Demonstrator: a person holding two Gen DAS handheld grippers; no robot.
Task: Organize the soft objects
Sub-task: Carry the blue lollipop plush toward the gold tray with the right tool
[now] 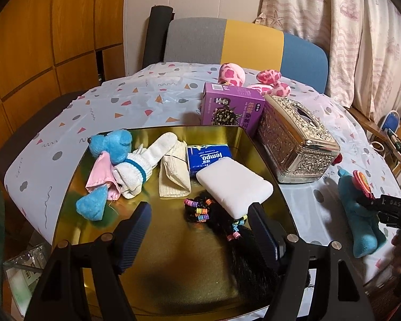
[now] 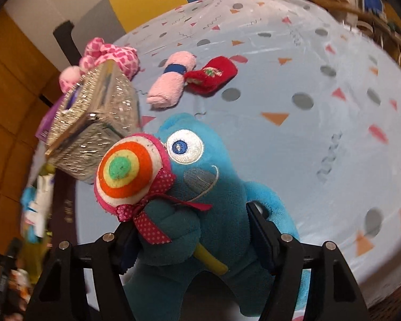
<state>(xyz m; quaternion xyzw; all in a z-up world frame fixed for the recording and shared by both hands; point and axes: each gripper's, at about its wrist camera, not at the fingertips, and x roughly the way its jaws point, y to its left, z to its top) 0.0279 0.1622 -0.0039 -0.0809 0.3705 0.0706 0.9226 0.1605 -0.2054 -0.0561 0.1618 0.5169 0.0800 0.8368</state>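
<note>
While your left gripper (image 1: pixel 199 223) hangs with jaws spread and nothing between them over the shiny gold metal tray (image 1: pixel 173 262), note the white foam block (image 1: pixel 234 184) resting on the black hair bundle with coloured bands (image 1: pixel 222 224); a careless sweep could knock both.

On the right wrist camera, your right gripper (image 2: pixel 191 236) is clamped on the teal plush monster with a felt lollipop (image 2: pixel 200 200), right of the tray, beside the silver embossed tissue box (image 2: pixel 93 123). Swing wide, or the lollipop may snag the box.
</note>
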